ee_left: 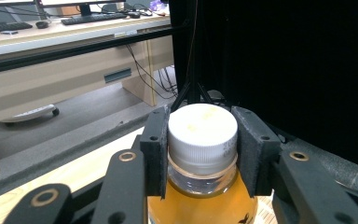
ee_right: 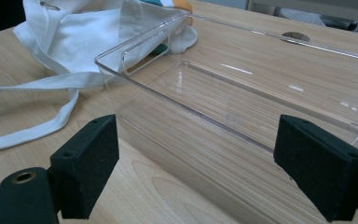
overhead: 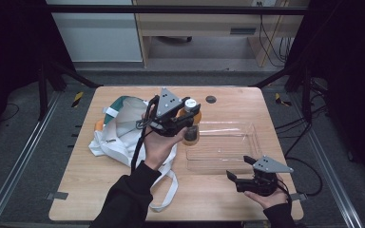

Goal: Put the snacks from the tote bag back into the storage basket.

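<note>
Right gripper (ee_right: 196, 168) jaws wide apart, just before clear plastic tray (ee_right: 223, 126) on wooden table (ee_right: 158, 196); white cloth bag (ee_right: 88, 28) beyond tray.

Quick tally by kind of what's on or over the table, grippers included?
Grippers: 2, left gripper and right gripper
Bottles: 1, bottle of orange liquid with a white cap
Clear trays: 1, clear tray
Cloth bags: 1, white bag
Total: 5
</note>
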Tool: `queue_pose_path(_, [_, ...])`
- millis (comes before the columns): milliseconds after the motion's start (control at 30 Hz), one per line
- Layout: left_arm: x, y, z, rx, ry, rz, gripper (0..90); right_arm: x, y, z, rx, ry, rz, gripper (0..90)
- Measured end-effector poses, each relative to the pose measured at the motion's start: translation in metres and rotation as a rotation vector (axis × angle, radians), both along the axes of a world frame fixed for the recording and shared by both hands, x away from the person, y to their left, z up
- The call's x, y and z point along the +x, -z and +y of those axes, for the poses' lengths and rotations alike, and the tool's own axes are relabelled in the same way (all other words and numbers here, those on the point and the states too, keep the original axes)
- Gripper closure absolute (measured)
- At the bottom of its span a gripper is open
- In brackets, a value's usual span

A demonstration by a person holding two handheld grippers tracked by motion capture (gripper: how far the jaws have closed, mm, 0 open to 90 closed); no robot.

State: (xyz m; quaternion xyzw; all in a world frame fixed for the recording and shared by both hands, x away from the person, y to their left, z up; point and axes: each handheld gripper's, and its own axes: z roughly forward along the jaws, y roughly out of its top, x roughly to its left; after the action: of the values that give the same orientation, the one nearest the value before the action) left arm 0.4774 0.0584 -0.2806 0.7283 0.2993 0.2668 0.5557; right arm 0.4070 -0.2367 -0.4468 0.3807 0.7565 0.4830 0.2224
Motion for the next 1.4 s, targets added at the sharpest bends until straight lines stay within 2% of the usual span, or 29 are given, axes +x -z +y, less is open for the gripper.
queue_pose_path(433, [0.002,0.012,-0.014,0.007,0.013,0.011,58.9,0.0,0.0,0.0,0.001,-0.003,-0.001,14.3])
queue_pose_path(700, [0.006,0.027,-0.024,0.006,0.022,0.03,58.9,0.0,0.0,0.0,0.002,-0.003,-0.005,14.3])
queue_pose_path(1400, [0.01,0.058,-0.029,0.027,0.03,0.064,58.9,0.0,0.0,0.0,0.001,-0.004,-0.002,14.3])
